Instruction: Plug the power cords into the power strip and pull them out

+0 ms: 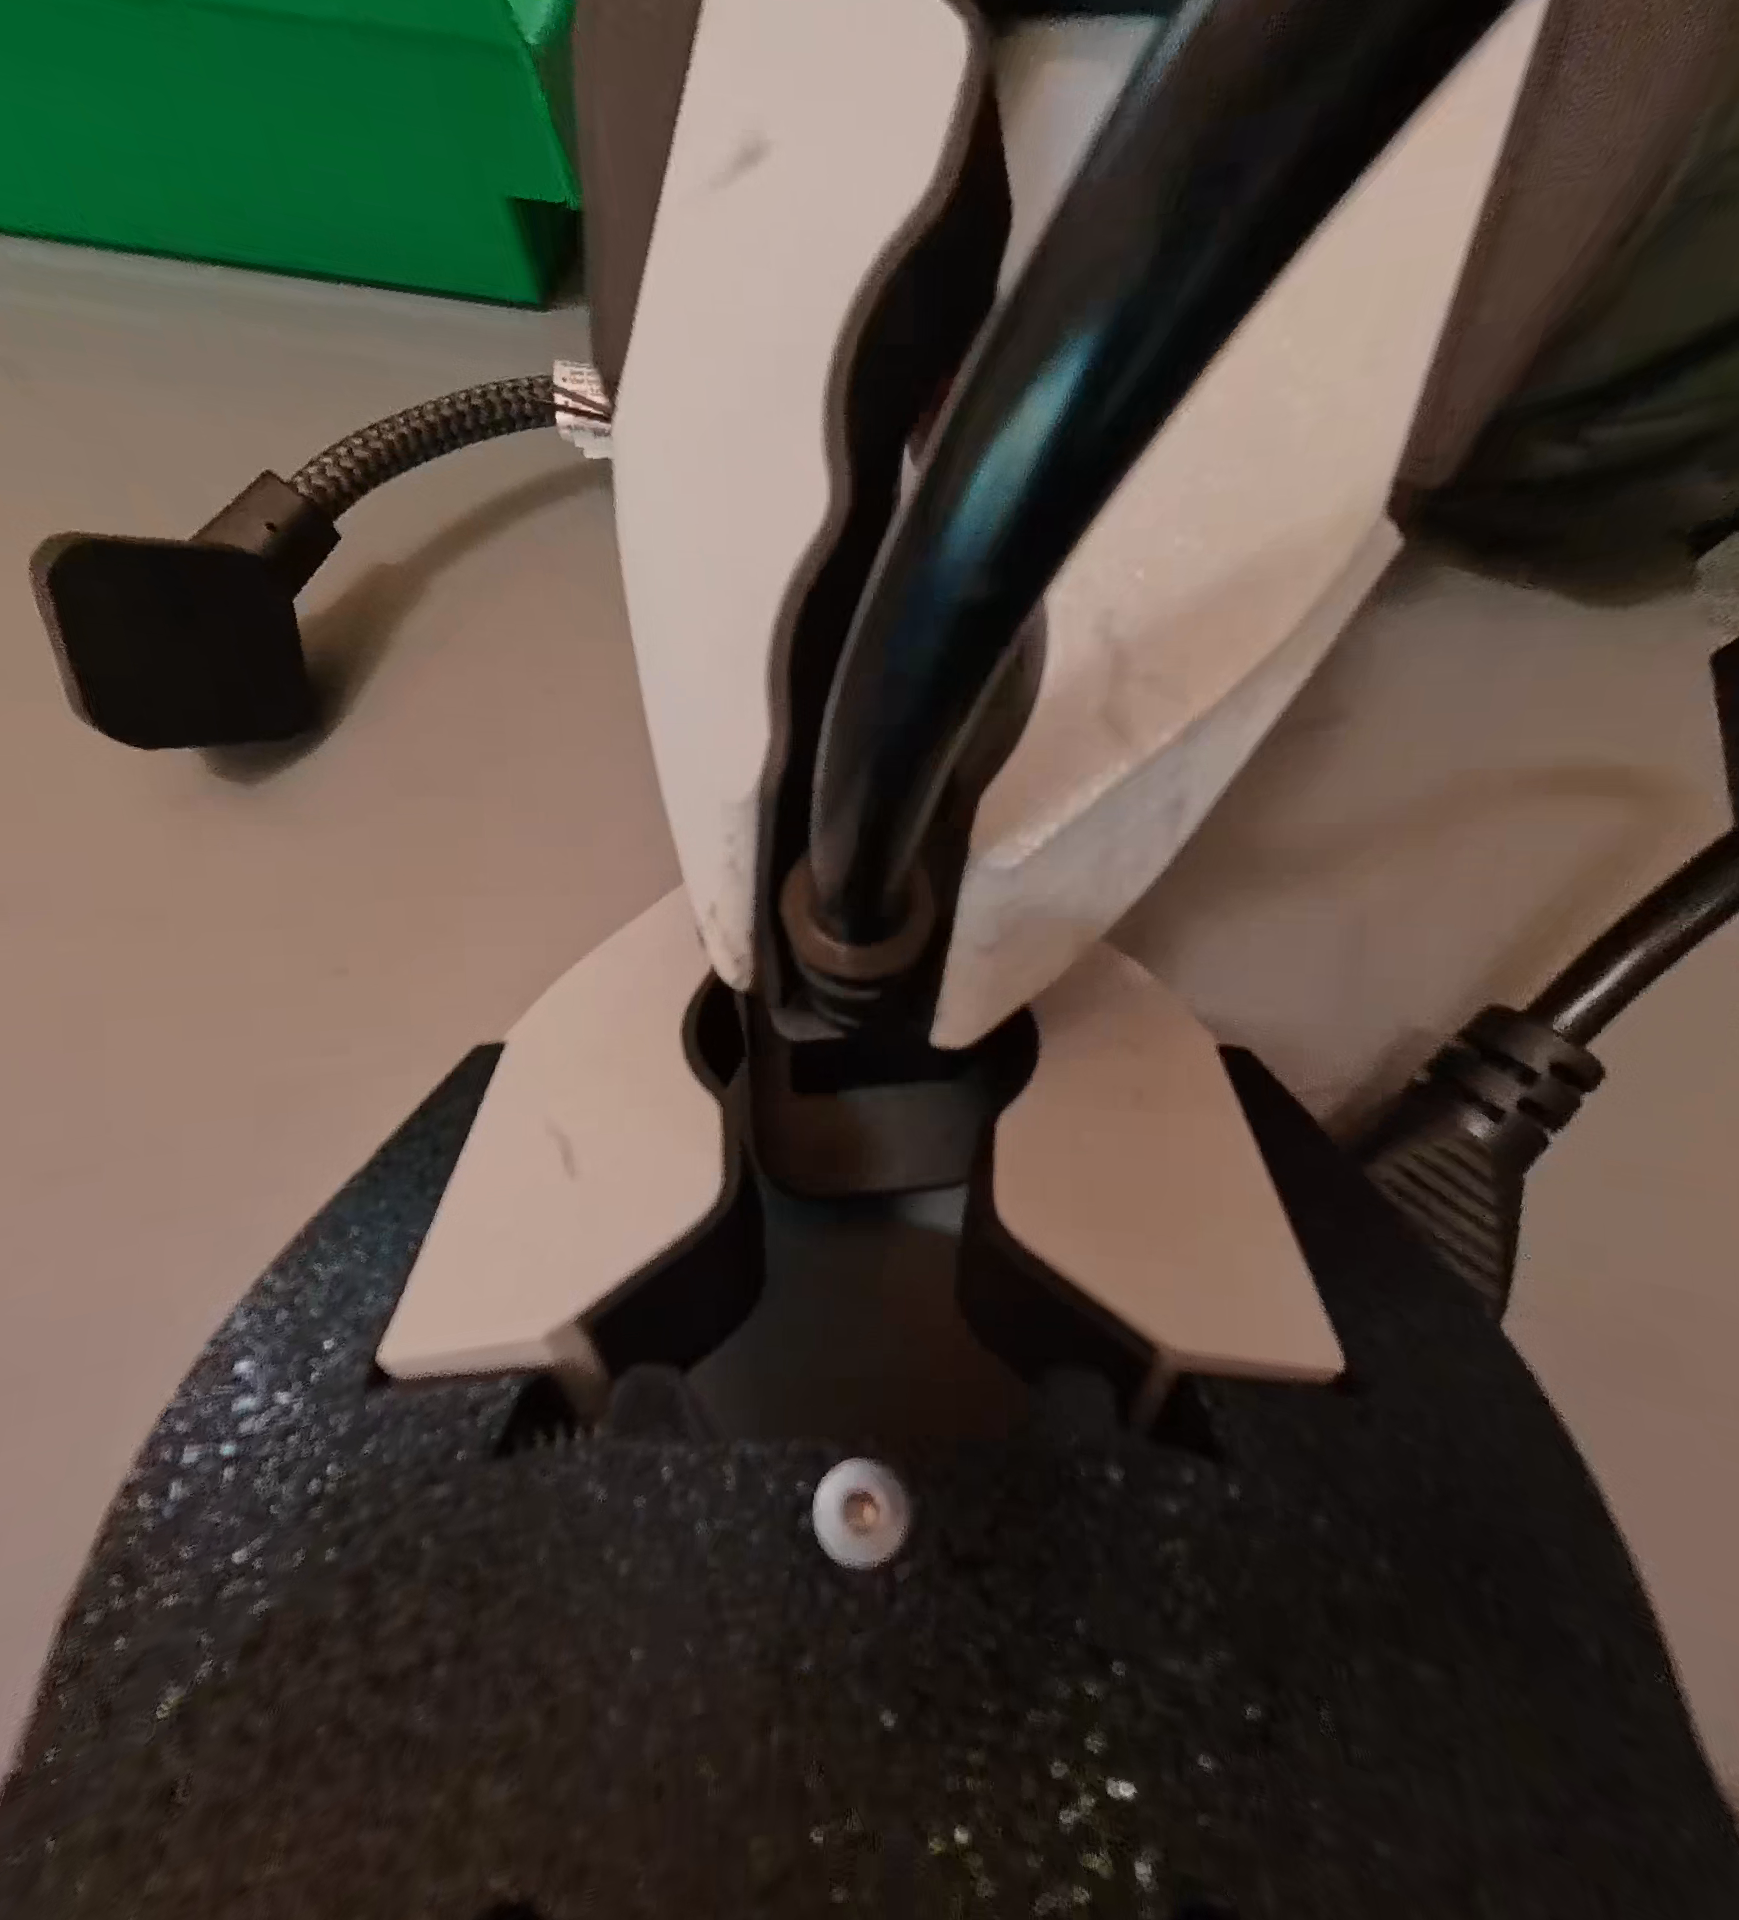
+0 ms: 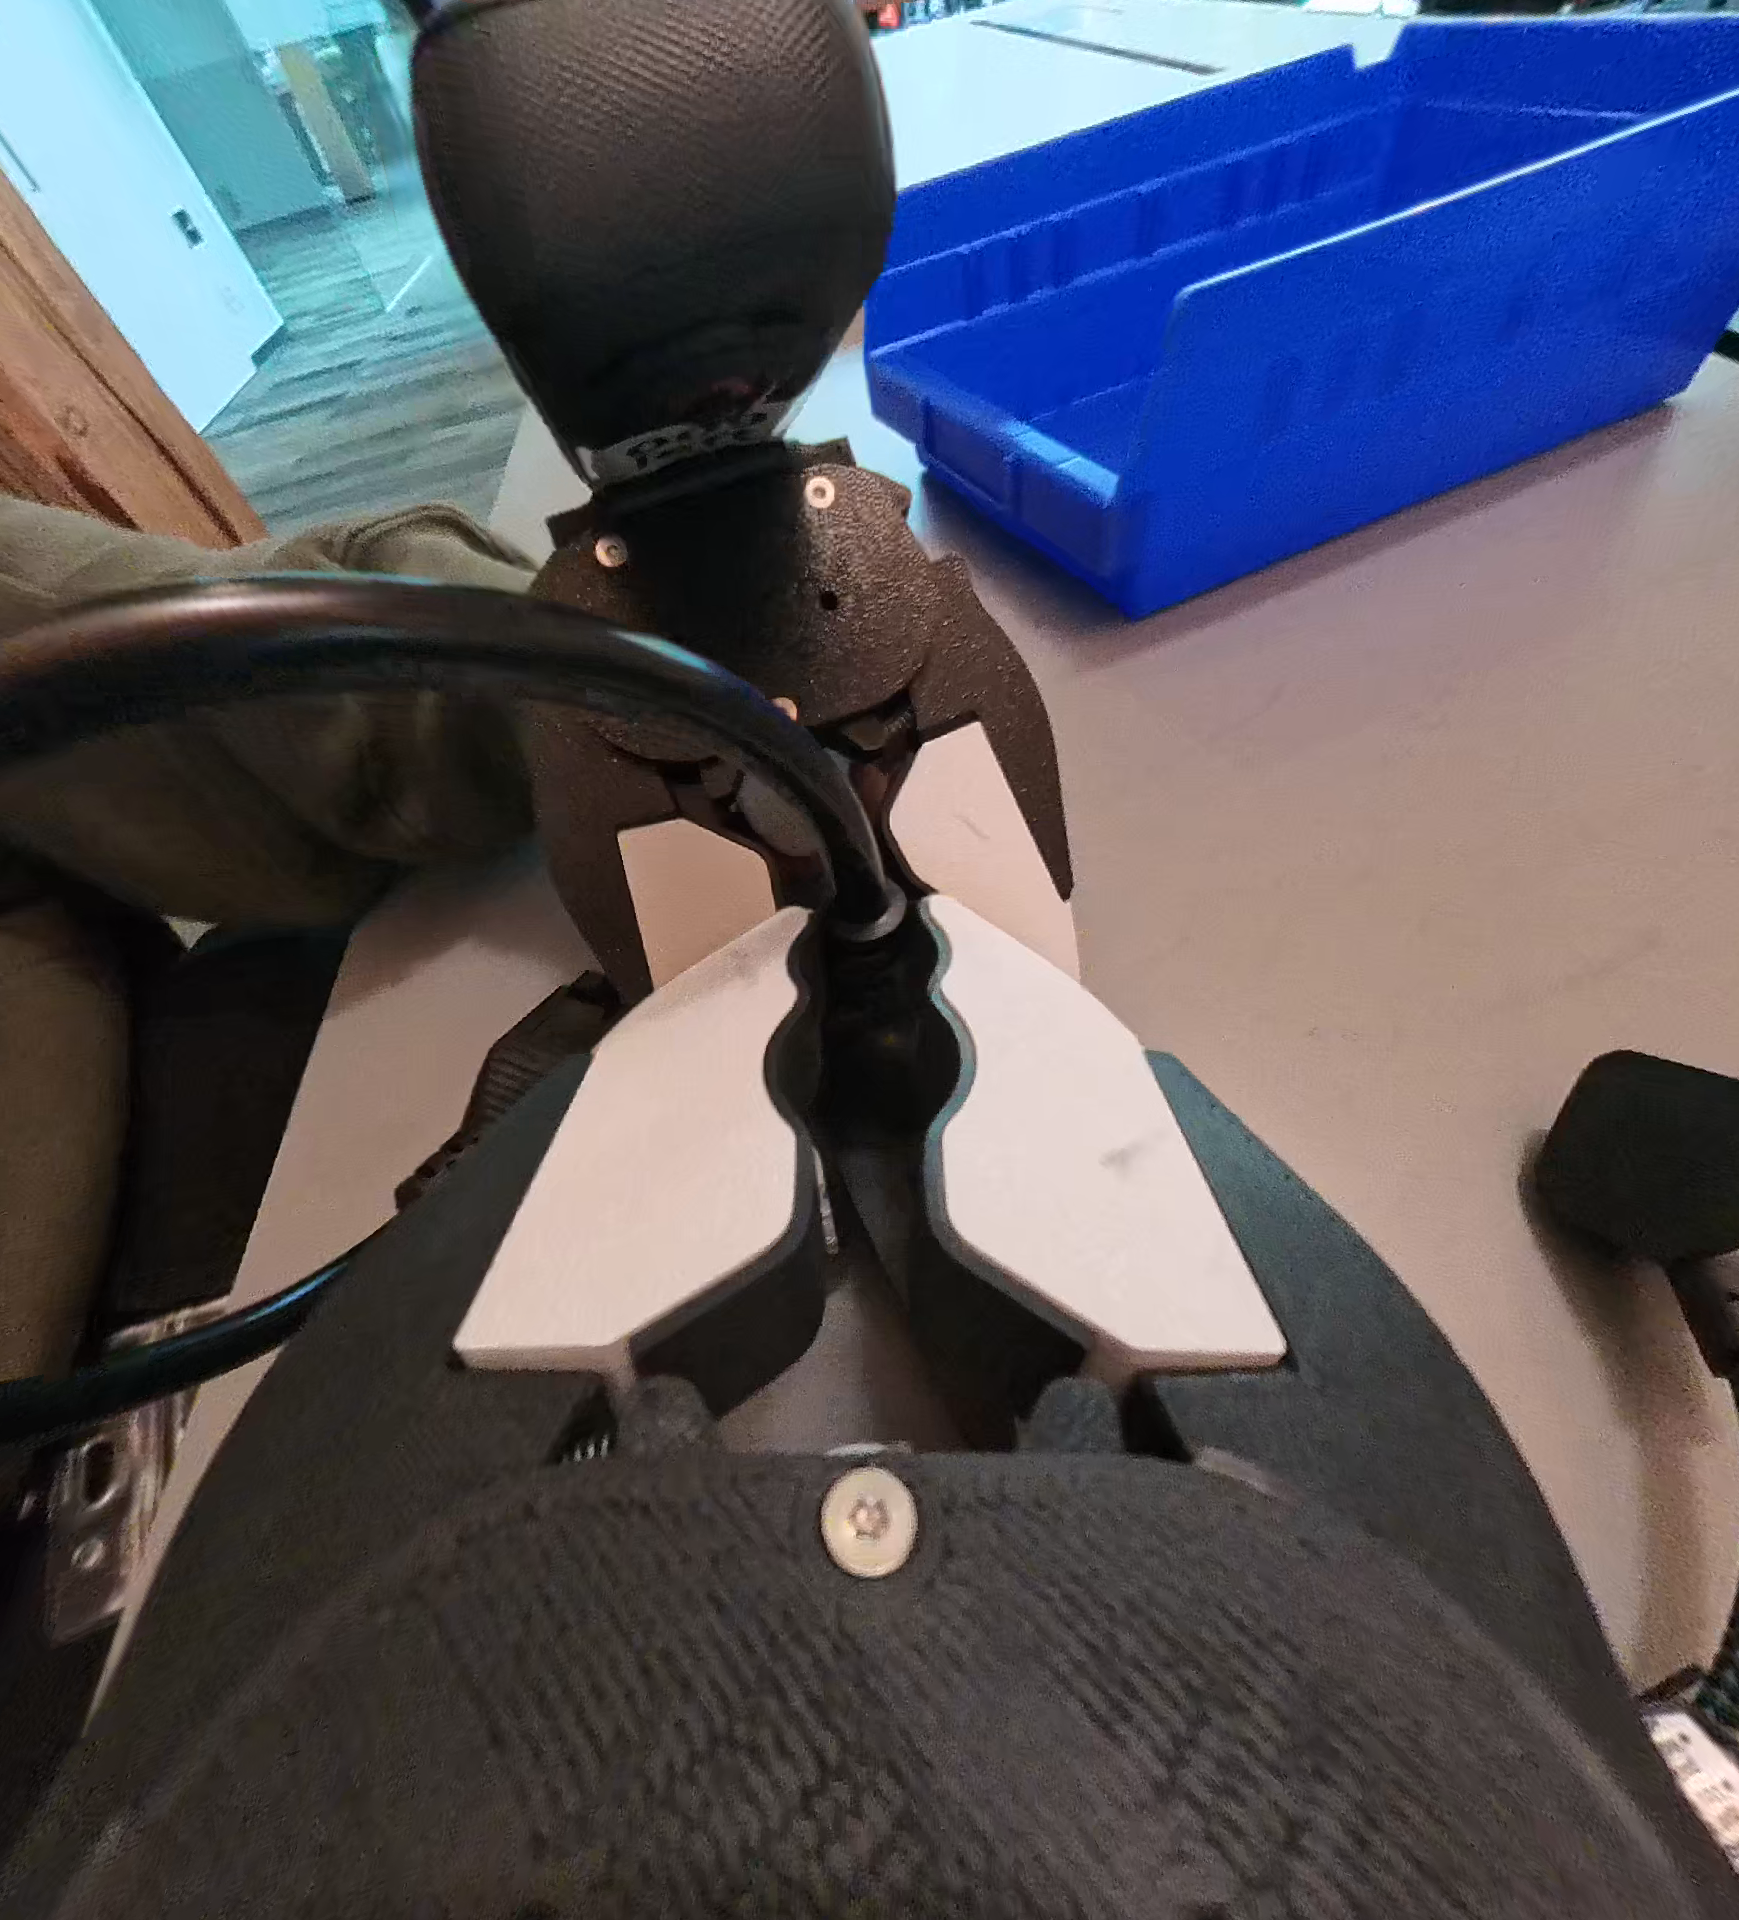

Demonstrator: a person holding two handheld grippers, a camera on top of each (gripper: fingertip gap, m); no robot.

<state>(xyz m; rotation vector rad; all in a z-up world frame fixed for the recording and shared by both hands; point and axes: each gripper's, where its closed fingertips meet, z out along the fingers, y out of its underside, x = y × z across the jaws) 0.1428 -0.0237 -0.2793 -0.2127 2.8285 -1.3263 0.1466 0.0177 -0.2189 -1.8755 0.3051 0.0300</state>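
Both grippers meet tip to tip over the grey desk (image 2: 1364,831), each clenched on the same black plug (image 2: 880,1039).

In the right wrist view, the right gripper (image 2: 870,925) has its white fingers (image 2: 678,1143) closed around the plug's body, which sits in the rounded notch between them, near the tips. The plug's long axis runs along the fingers, away from the camera. Its ribbed collar pokes out past the fingertips, and the black cord (image 2: 325,623) leaves there, arches up and sweeps over to the left of the view.

The left gripper (image 2: 844,894) faces it from the far side, its fingers closed on the collar end of the same plug. In the left wrist view, the left gripper (image 1: 860,1049) pinches the plug's (image 1: 865,1132) dark end between its short white fingers (image 1: 574,1195), with the right gripper's fingers (image 1: 740,520) reaching in from above and the cord (image 1: 1000,447) rising between them.

A second black plug with a braided cord (image 2: 1675,1164) lies on the desk, to the right in the right wrist view. A third ribbed plug (image 1: 1467,1132) sits just right of the left gripper's fingers. A blue bin (image 2: 1312,343) stands farther back, and a green bin (image 1: 221,135) shows in the left wrist view.
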